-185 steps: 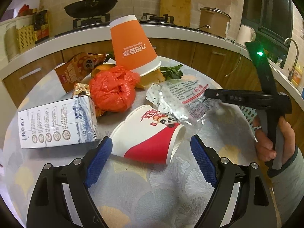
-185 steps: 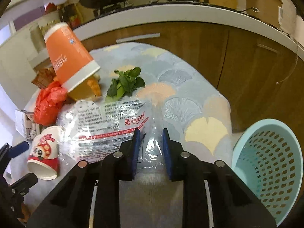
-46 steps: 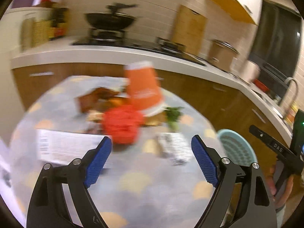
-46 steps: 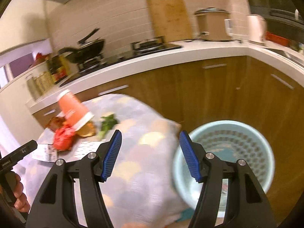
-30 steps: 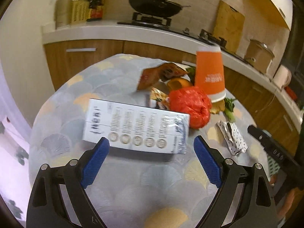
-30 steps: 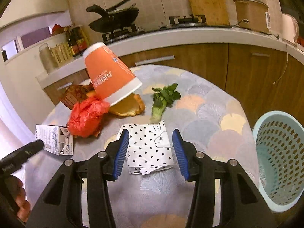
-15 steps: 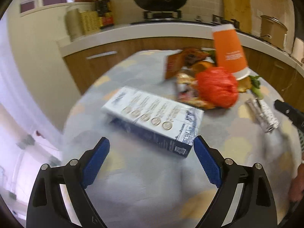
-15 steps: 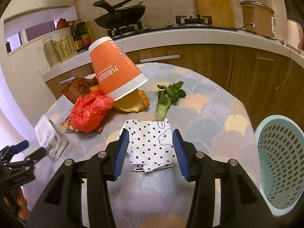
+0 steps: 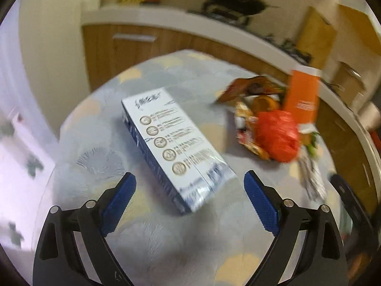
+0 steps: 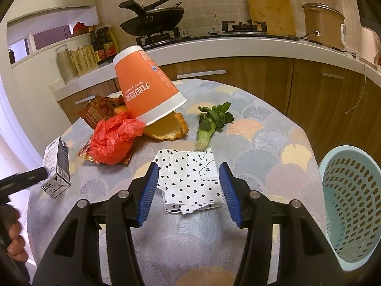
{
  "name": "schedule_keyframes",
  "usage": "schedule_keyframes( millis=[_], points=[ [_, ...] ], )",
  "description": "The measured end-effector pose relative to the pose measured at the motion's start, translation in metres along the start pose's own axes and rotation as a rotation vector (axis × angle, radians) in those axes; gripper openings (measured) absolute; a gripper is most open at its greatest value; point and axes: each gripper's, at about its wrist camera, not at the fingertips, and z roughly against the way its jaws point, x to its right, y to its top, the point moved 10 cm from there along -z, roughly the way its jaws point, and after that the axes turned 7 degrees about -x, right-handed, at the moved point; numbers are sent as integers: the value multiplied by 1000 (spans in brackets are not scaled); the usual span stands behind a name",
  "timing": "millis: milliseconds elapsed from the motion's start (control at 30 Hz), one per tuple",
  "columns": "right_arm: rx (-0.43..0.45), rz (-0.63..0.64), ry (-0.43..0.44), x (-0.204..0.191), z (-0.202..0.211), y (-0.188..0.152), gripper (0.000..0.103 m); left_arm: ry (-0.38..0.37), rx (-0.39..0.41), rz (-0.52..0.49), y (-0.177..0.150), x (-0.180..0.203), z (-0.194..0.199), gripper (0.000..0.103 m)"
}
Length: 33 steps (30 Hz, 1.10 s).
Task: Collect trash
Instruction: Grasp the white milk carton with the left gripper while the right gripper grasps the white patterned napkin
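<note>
Hovering over the table (image 10: 273, 128), the right gripper (image 10: 188, 186) has just been spreading its jaws, which straddle the spotted wrapper (image 10: 190, 181) without pressing it. The left gripper (image 9: 188, 200) gapes wide, the carton (image 9: 173, 147) lying just ahead between its fingers, untouched. The basket (image 10: 352, 205) stands right of the right gripper.

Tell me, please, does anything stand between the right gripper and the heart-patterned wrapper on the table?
Nothing visible does. The right gripper is open, its jaws having just been opening, and the heart-patterned wrapper lies flat between its fingers, untouched. The bok choy lies just beyond it.
</note>
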Motion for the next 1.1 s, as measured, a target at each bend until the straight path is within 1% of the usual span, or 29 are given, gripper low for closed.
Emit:
schedule_keyframes(
  millis=[100,200,300,333,400,533,567,600,667,700,833,967,1033,1067,1100],
  points=[
    [25,-1,11,0,5,1,54,38,-21,73,3,-3,-20,88],
    [39,-5,14,1,8,2,59,114,11,67,9,-2,-24,88],
    [19,-18,12,4,4,2,61,145,13,54,13,-1,-29,84],
    [8,-24,8,5,2,1,62,153,19,43,14,-1,-29,81],
    [-17,-39,6,8,-3,1,68,150,30,34,17,-2,-29,78],
    [-78,-40,13,7,-16,-3,72,128,64,23,15,-8,-21,68],
    [-92,-34,15,6,-18,-4,74,122,76,23,15,-9,-19,66],
    [-109,-21,16,3,-22,-6,78,101,90,27,15,-11,-17,64],
    [-149,18,14,-6,-29,-10,83,64,102,43,15,-13,-15,56],
    [-162,33,8,-9,-31,-12,84,47,104,49,15,-13,-14,54],
    [-221,96,-74,-16,-45,-18,84,14,107,50,15,-11,-15,54],
    [-254,89,-128,-12,-55,-19,84,-7,110,57,15,-10,-15,54],
    [-261,85,-149,-8,-58,-17,77,-7,114,53,15,-9,-14,54],
    [-257,85,-156,-7,-59,-16,70,-6,117,49,14,-9,-13,54],
    [-254,81,-167,-6,-58,-16,66,-5,124,42,14,-7,-11,54]
  ],
)
